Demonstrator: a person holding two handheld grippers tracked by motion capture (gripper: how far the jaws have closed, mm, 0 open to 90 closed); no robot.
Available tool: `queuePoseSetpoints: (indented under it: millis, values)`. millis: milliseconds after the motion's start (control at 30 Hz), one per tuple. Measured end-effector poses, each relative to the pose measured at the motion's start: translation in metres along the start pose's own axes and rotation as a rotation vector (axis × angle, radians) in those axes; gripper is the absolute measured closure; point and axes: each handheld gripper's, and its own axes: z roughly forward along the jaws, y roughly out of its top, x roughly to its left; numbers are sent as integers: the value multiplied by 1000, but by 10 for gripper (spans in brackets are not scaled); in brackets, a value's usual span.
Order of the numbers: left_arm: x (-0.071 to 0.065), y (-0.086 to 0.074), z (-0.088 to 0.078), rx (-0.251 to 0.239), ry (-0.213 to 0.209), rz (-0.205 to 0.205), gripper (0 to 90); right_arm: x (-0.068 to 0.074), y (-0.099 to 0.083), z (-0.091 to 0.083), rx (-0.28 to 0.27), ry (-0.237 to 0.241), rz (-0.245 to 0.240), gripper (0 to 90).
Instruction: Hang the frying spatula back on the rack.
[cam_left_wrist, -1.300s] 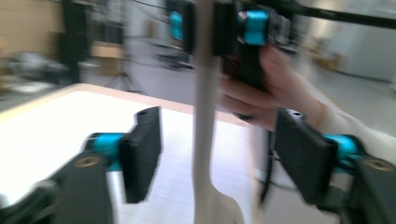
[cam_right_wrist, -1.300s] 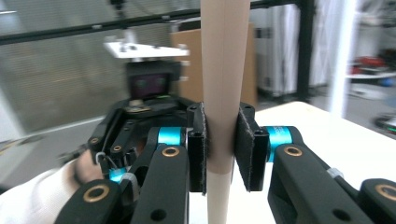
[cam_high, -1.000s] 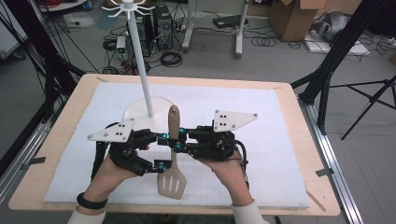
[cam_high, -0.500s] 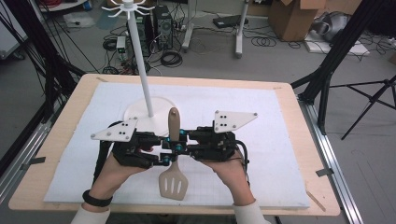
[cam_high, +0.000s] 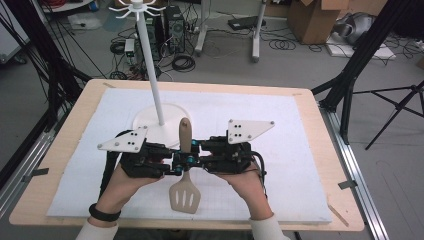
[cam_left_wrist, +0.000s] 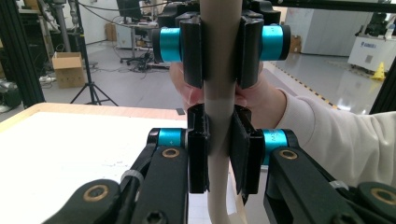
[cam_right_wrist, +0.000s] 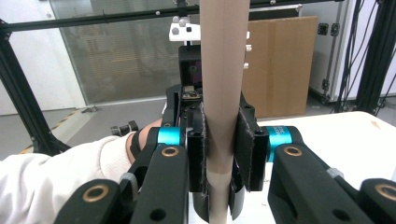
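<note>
Both the left gripper (cam_high: 175, 164) and right gripper (cam_high: 197, 161) pinch the beige slotted plastic spatula (cam_high: 184, 176) by its handle, fingers (cam_left_wrist: 198, 154) clamped from opposite sides. The left's jaws have just closed on it, likely a handover. The white hook stand (cam_high: 150, 75) waits behind on the tabletop (cam_high: 300, 150).

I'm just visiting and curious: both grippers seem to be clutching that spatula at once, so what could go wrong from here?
The left gripper, whose jaws have just been closing, and the right gripper both clamp the spatula by its thin handle, so pulling apart could twist it. If both let go, the heavy slotted head could tip and drop onto the table. The rack's white pole stands just behind; a careless lift might knock it.
</note>
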Motion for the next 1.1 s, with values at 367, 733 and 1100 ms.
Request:
queuePoseSetpoints:
  millis: [367, 733, 1100]
  values:
    - [2, 4, -12, 18, 90, 23, 783, 3, -2, -22, -55, -129, -21, 454]
    - [18, 27, -46, 9, 223, 31, 783, -2, -57, -70, 15, -555, -12, 302]
    - [42, 62, -68, 12, 299, 30, 783, -7, -106, -98, 65, -711, 7, 288]
